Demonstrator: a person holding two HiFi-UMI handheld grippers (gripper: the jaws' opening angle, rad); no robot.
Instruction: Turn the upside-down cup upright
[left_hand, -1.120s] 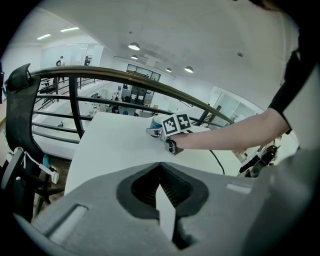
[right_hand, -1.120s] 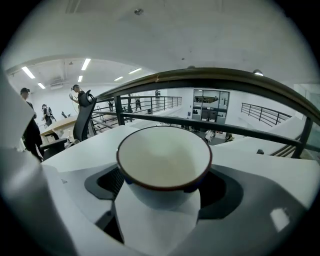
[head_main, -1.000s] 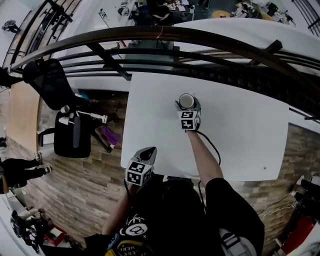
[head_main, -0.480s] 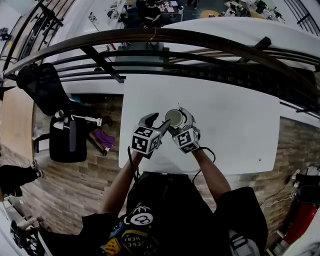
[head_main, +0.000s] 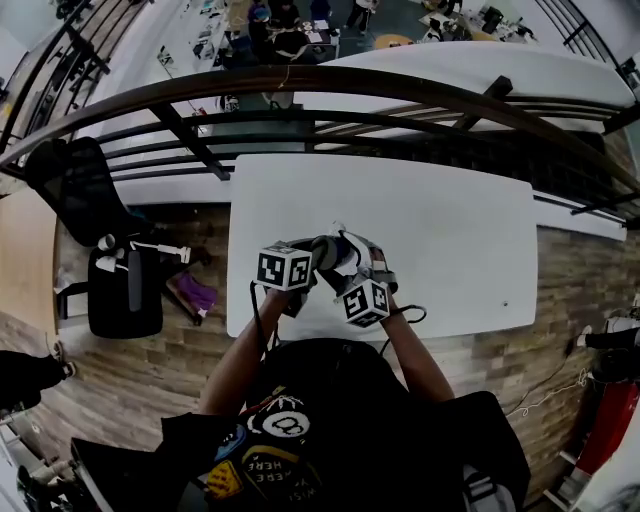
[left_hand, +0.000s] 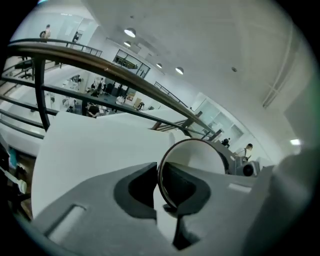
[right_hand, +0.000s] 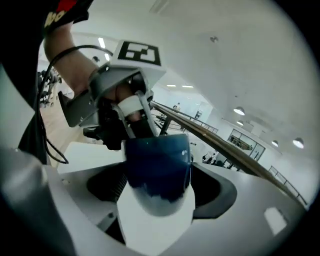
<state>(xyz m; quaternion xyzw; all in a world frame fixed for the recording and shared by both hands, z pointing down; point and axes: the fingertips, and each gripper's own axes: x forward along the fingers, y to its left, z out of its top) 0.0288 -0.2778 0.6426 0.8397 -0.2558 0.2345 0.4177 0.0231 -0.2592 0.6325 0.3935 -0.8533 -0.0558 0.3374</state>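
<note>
1. Head view: hard to make out the cup (head_main: 338, 249), crowded between left claw (head_main: 320, 252) and right claw (head_main: 350, 258), above the worktop (head_main: 450, 240).
2. Left gripper view: just been closing; now pinches the cup's rim, one pad inside, one outside; lower wall hidden behind the pads.
3. Right gripper view: clamped on the tilted cup's blue body, pale base nearest; rim meets the left claw beyond.

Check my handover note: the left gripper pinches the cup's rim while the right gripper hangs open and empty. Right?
Not quite. The right gripper is not empty: the right gripper view shows its jaws closed on the blue cup. The left gripper, its jaws having just closed in, does pinch the rim.
</note>
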